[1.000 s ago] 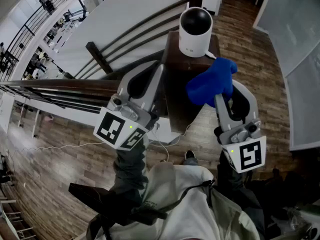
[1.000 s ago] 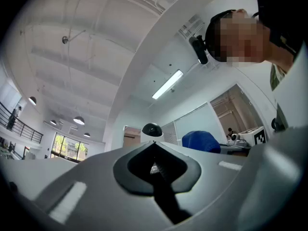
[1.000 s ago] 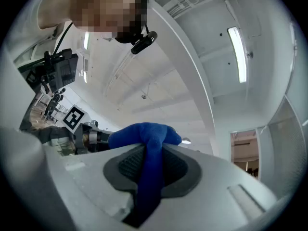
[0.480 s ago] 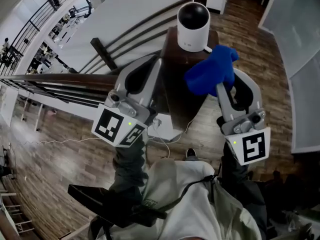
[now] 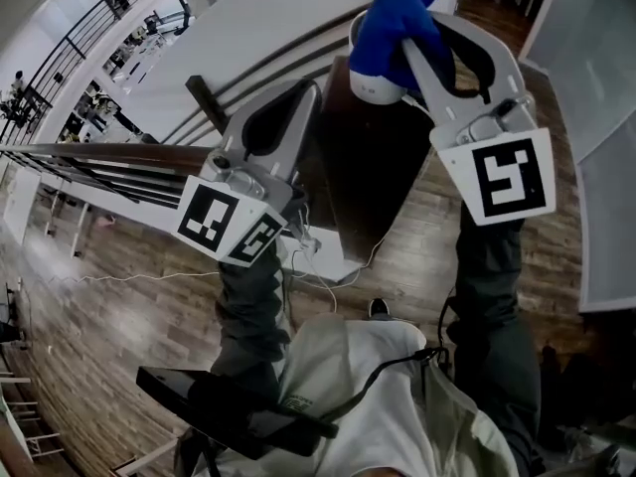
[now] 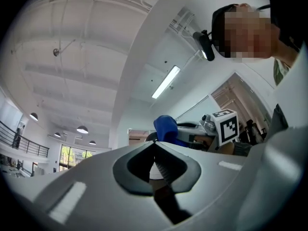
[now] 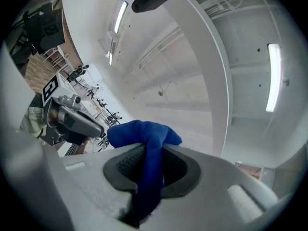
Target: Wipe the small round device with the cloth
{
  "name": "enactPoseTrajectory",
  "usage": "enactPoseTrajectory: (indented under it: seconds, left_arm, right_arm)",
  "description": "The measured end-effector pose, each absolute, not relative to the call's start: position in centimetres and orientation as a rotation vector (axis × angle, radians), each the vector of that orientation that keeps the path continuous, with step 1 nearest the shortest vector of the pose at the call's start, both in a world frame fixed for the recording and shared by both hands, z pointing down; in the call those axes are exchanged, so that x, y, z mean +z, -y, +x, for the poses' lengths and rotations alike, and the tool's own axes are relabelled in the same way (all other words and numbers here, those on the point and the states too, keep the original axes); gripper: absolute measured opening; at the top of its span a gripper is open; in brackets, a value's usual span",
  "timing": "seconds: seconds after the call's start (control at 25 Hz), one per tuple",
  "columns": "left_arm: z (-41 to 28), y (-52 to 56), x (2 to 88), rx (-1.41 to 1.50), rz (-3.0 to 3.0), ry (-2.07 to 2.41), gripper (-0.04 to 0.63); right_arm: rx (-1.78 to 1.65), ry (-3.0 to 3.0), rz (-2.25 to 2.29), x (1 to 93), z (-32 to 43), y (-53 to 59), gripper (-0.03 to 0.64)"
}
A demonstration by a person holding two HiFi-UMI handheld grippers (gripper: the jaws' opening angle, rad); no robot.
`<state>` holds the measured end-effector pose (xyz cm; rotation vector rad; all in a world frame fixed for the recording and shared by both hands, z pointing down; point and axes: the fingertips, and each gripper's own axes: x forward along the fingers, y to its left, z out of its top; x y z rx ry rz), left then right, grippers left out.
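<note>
The small round device (image 5: 371,86) is a white cylinder on a dark wooden stand (image 5: 363,167). A blue cloth (image 5: 396,18) hides its top. My right gripper (image 5: 412,43) is shut on the cloth and holds it over the device's top; I cannot tell whether it touches. In the right gripper view the cloth (image 7: 147,134) is pinched between the jaws of the right gripper (image 7: 149,150). My left gripper (image 5: 303,107) is shut and empty, left of the stand. The left gripper view looks past the left gripper (image 6: 155,146) at the cloth (image 6: 166,128).
A dark railing (image 5: 119,157) runs left from the stand, with a drop to a lower floor behind it. A thin white cable (image 5: 328,276) hangs by the stand over the wood floor (image 5: 89,336). My own torso fills the bottom of the head view.
My right gripper has lifted the cloth up and left, from beside the device to over its top; the black dome is now covered. The left gripper has hardly moved.
</note>
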<state>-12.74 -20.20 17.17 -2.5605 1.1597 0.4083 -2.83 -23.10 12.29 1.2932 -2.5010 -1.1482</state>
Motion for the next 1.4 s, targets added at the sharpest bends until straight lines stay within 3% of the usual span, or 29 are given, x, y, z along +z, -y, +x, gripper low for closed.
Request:
enactPoseTrajectory:
  seconds: [0.36, 0.76, 1.12, 1.4]
  left_arm:
    - [-12.7, 21.5, 16.8, 0.418, -2.579, -1.180, 0.004]
    - [-12.2, 22.3, 17.5, 0.380, -2.578, -1.212, 0.005]
    - [-13.1, 22.4, 18.3, 0.391, -2.573, -1.240, 0.005]
    - [-13.1, 22.6, 18.6, 0.402, -2.585, -1.239, 0.005]
  right_arm:
    - [-1.048, 2.494, 1.146, 18.3, -3.5, 21.2, 0.074]
    - [-1.025, 2.532, 1.325, 13.6, -0.2, 24.4, 0.074]
    - [-0.898, 2.548, 1.220, 19.5, -0.4, 23.5, 0.074]
    - [-1.062, 2.545, 1.408, 11.3, 1.5, 26.3, 0.074]
